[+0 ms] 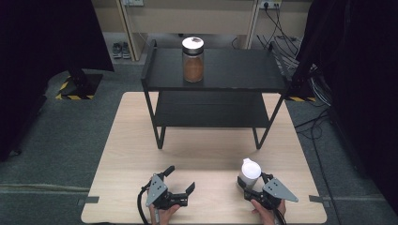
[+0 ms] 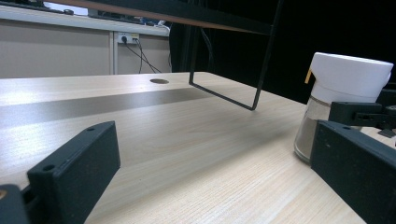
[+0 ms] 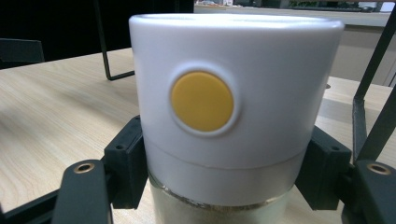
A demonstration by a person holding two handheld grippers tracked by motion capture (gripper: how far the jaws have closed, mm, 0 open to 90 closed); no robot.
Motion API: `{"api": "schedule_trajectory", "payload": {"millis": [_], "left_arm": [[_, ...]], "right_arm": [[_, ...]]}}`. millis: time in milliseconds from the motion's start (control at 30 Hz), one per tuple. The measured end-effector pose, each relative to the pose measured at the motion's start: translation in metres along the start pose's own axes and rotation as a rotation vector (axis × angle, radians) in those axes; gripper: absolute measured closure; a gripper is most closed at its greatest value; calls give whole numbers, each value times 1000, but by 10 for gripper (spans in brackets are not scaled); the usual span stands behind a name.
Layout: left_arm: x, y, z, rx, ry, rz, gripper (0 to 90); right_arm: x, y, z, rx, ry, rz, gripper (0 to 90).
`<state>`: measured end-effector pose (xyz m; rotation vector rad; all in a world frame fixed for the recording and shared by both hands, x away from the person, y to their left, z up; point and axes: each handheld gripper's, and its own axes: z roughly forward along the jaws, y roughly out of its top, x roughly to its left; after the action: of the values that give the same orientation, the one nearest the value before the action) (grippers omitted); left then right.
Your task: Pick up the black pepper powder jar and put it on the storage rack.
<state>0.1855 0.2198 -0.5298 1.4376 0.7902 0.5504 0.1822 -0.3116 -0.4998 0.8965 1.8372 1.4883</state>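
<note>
On my left, the left gripper [image 1: 180, 180] rests low on the wooden table [image 1: 197, 154] with its jaws spread wide and nothing between them. Its own camera confirms that: bare wood grain runs between the two black jaws, and off to the side it catches the white-capped jar [image 2: 343, 100] from a low angle, with a small yellow tab at the cap's edge.

Toward the middle, the high view gives me what neither gripper camera does: the black two-tier shelf [image 1: 213, 89] at the far side of the table, with a brown-filled jar [image 1: 193, 59] standing upright on its top tier. The gripper cameras see just the shelf's thin legs.

On my right, the right gripper [image 1: 253, 185] is clamped on the white-capped jar, which stands upright on the table near the front edge. From above I see little more than cap. The right gripper view shows the jaws pressed against both sides just below the cap, a round yellow button [image 3: 201, 101] facing the lens, and pale powder behind the glass.
</note>
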Motion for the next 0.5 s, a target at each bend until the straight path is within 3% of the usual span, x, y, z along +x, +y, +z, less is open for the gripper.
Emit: {"api": "schedule_trajectory", "payload": {"millis": [500], "left_arm": [[0, 0, 0, 0, 1, -1, 13]], "right_arm": [[-2, 0, -4, -33, 12, 14, 307]]}}
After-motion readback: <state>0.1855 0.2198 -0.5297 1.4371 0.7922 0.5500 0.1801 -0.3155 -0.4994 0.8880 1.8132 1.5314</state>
